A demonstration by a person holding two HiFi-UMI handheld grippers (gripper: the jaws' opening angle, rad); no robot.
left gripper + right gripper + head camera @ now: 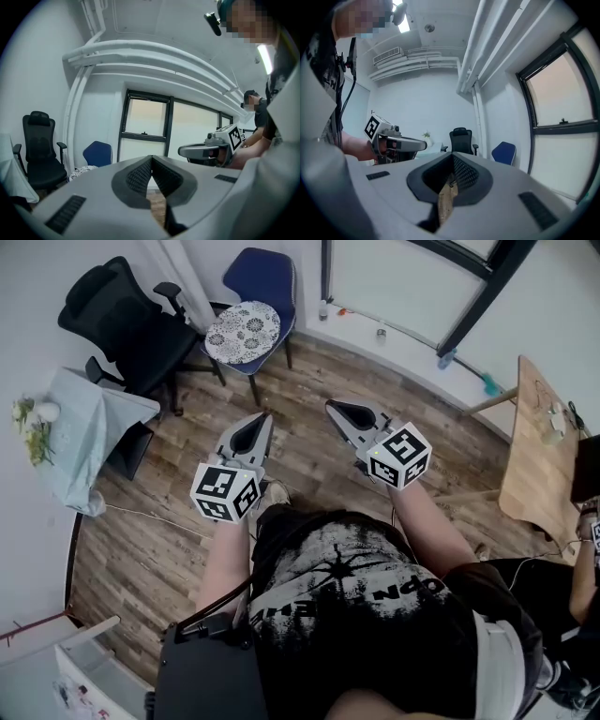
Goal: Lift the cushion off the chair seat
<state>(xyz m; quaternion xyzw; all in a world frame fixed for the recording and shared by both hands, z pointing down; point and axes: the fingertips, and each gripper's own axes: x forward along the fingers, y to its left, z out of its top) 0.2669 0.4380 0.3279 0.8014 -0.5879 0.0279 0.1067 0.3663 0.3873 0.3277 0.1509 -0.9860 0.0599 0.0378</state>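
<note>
A round white cushion with a dark floral pattern (243,332) lies on the seat of a blue chair (265,279) by the far wall. Both grippers hover over the wooden floor well short of the chair, pointing toward it. The left gripper (265,416) is shut with nothing between its jaws, and so is the right gripper (330,405). The left gripper view shows the shut left gripper (151,158), with the blue chair (97,153) and the cushion's edge (80,171) far off at the left. In the right gripper view the right gripper (453,156) is shut and the blue chair (504,153) is distant.
A black office chair (127,320) stands left of the blue chair. A small table with a pale cloth and flowers (89,427) is at the left. At the right is a wooden desk (539,460) where another person (586,549) sits. Small items line the window wall (380,334).
</note>
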